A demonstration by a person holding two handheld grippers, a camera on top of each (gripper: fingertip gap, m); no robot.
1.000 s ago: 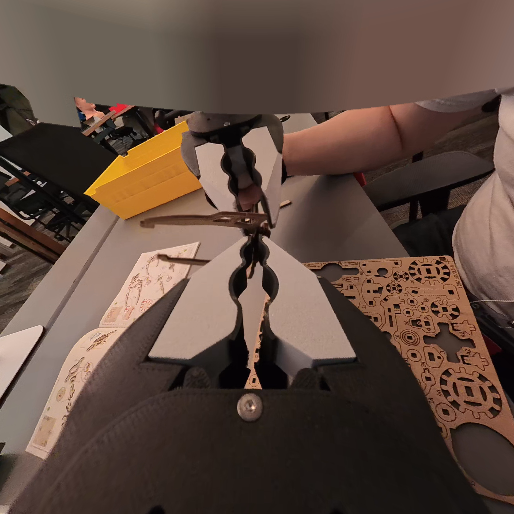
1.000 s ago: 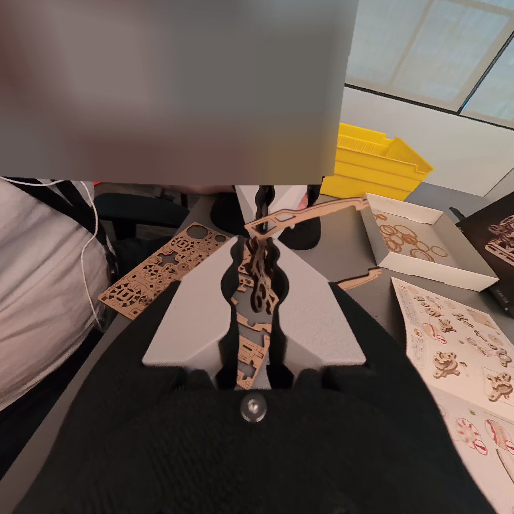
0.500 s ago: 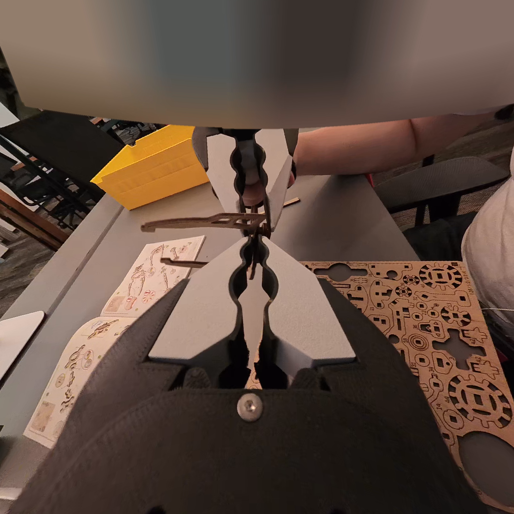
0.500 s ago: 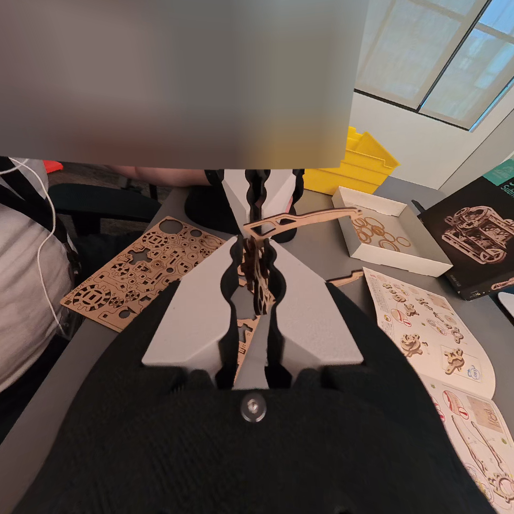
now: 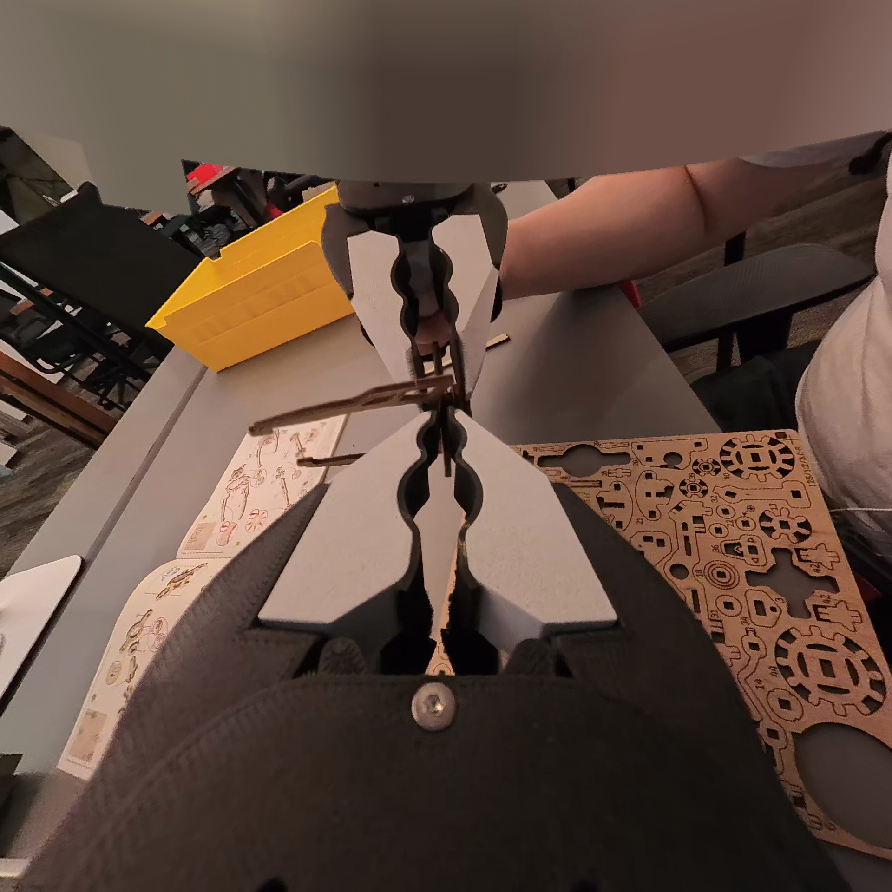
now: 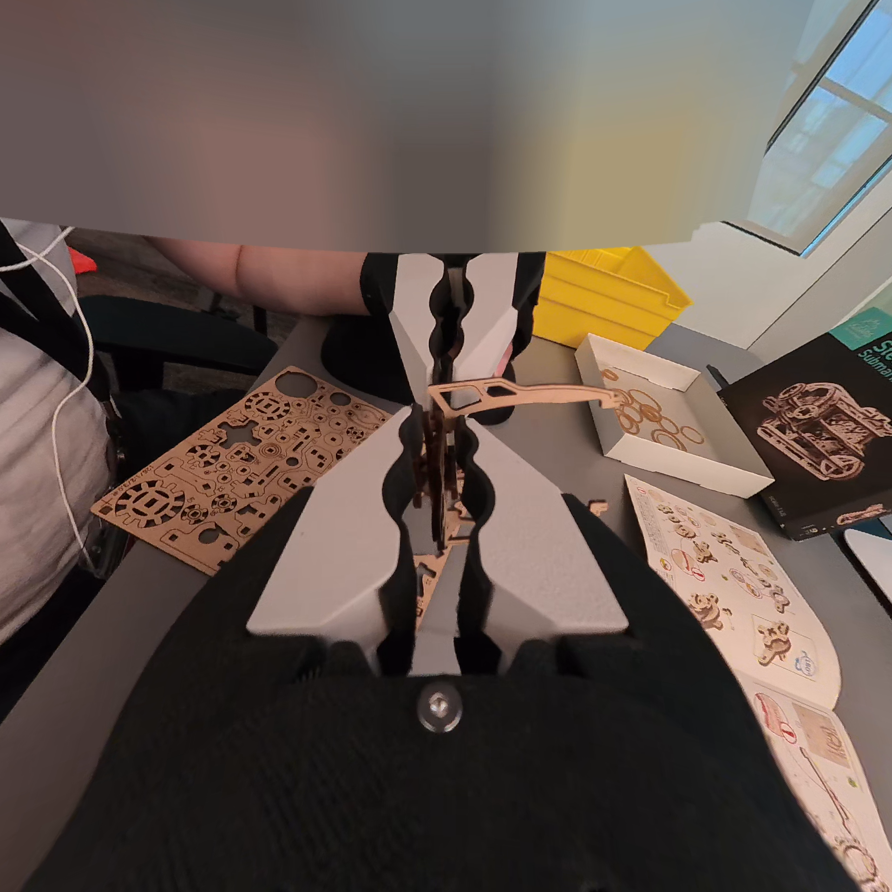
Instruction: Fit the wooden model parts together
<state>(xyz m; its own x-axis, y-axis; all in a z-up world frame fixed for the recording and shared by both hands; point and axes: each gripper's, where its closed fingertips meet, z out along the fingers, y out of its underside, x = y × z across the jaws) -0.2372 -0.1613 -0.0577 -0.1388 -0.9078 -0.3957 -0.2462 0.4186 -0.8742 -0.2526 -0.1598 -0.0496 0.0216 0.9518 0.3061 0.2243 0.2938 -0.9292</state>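
The 2 grippers meet tip to tip above the grey table (image 5: 555, 367). The left gripper (image 5: 441, 417) has its jaws nearly closed, pinching the long wooden arm piece (image 5: 357, 403), which sticks out sideways. Facing it, the right gripper (image 6: 437, 420) clamps narrow on a small dark wooden assembly (image 6: 437, 463). The 2 parts touch at the tips. The cut-out wooden sheet (image 5: 753, 555) lies flat below.
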